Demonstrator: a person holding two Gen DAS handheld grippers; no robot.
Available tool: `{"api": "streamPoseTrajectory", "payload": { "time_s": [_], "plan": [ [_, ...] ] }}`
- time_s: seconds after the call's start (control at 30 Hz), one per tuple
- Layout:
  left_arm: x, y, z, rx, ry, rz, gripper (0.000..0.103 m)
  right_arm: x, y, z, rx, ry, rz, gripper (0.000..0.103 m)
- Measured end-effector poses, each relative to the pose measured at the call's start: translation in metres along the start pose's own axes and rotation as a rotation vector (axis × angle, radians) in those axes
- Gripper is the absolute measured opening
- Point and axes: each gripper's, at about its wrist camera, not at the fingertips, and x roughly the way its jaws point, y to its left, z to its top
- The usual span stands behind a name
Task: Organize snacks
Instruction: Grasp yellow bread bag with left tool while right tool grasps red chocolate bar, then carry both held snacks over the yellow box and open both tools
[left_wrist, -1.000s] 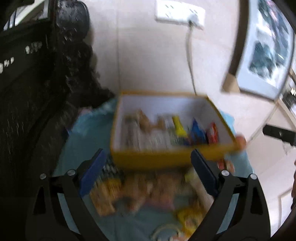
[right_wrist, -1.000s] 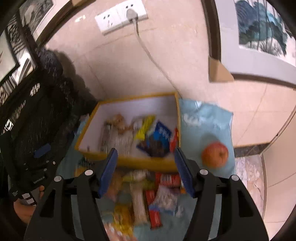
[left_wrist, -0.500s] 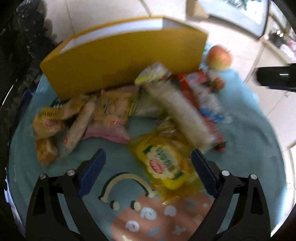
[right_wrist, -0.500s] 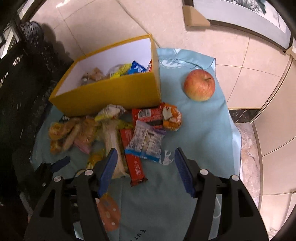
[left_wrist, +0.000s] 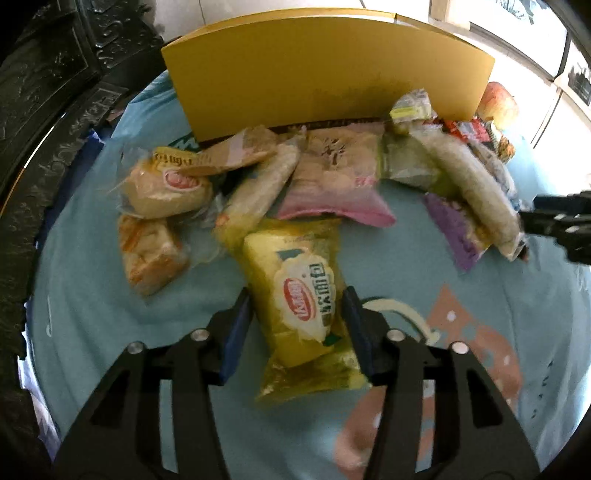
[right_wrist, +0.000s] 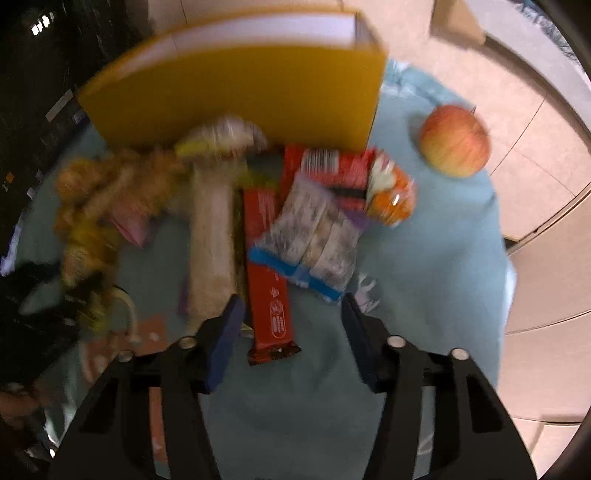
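Snacks lie heaped on the blue cloth (left_wrist: 92, 295) near the yellow box (left_wrist: 325, 70) — the left gripper (left_wrist: 297, 314) has just narrowed onto a yellow bread packet (left_wrist: 303, 295); the right gripper (right_wrist: 291, 321) has been closing around a red bar (right_wrist: 267, 295), pads still apart from it.

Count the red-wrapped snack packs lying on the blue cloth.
2 visible. A long red wrapped bar lies between the right gripper's fingers; a wider red packet sits against the yellow cardboard box. Others may hide under the pile.
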Motion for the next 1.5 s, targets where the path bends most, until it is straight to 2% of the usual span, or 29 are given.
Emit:
{"api": "streamPoseTrajectory", "payload": {
  "time_s": [0.03, 0.1, 0.17, 0.2, 0.23, 0.27, 0.3, 0.33, 0.37, 0.4, 0.47, 0.5, 0.67, 0.77, 0.87, 1.07, 1.27, 1.5],
  "plan": [
    [0.006, 0.0, -0.002, 0.001, 0.027, -0.013, 0.066, 0.005, -0.001, -0.001, 0.009, 0.012, -0.003, 0.049],
    [0.012, 0.0, -0.004, -0.011, 0.022, 0.001, 0.086, 0.011, 0.002, -0.002, 0.017, 0.003, 0.022, 0.049],
    [0.016, 0.005, -0.006, -0.039, 0.025, -0.014, 0.089, 0.013, 0.014, -0.001, -0.038, 0.001, 0.016, 0.049],
    [0.018, 0.006, -0.006, -0.05, 0.028, -0.02, 0.091, 0.014, 0.022, 0.0, -0.075, -0.001, 0.016, 0.044],
    [0.02, 0.007, -0.005, -0.057, 0.03, -0.031, 0.091, 0.014, 0.025, 0.0, -0.089, -0.003, 0.015, 0.032],
    [0.019, 0.007, -0.004, -0.049, 0.025, -0.048, 0.084, 0.013, 0.026, 0.001, -0.089, 0.001, 0.024, 0.026],
    [0.02, 0.006, -0.002, -0.026, 0.015, -0.057, 0.065, 0.011, 0.023, 0.002, -0.062, 0.01, 0.048, 0.025],
    [0.017, 0.005, -0.001, 0.005, 0.005, -0.063, 0.052, 0.009, 0.02, 0.002, -0.049, 0.011, 0.069, 0.025],
    [0.014, 0.001, 0.0, 0.036, 0.002, -0.083, 0.042, 0.004, 0.018, 0.0, -0.043, 0.005, 0.086, 0.025],
    [0.012, 0.002, 0.001, 0.037, 0.002, -0.112, 0.039, -0.001, 0.016, -0.001, -0.043, -0.003, 0.096, 0.024],
    [0.005, 0.006, 0.0, 0.033, -0.006, -0.144, 0.039, -0.018, 0.009, -0.005, -0.019, -0.029, 0.135, 0.023],
    [0.001, 0.006, 0.002, 0.027, -0.015, -0.153, 0.038, -0.027, 0.003, -0.006, -0.002, -0.041, 0.159, 0.012],
    [-0.027, 0.022, 0.007, -0.003, -0.084, -0.191, 0.038, -0.058, -0.01, -0.019, 0.039, -0.08, 0.195, 0.012],
    [-0.027, 0.024, 0.007, -0.011, -0.073, -0.187, 0.038, -0.056, -0.018, -0.023, 0.066, -0.071, 0.182, 0.012],
    [-0.031, 0.019, 0.011, -0.023, -0.069, -0.19, 0.038, -0.058, -0.025, -0.024, 0.084, -0.077, 0.203, 0.012],
    [-0.068, 0.016, 0.014, -0.031, -0.146, -0.199, 0.038, -0.093, -0.023, -0.016, 0.095, -0.157, 0.262, 0.012],
    [-0.111, 0.02, 0.057, -0.061, -0.258, -0.21, 0.039, -0.146, -0.018, 0.024, 0.079, -0.276, 0.293, 0.012],
    [-0.14, 0.028, 0.142, -0.107, -0.349, -0.178, 0.039, -0.192, -0.015, 0.091, 0.034, -0.39, 0.259, 0.012]
  ]
}}
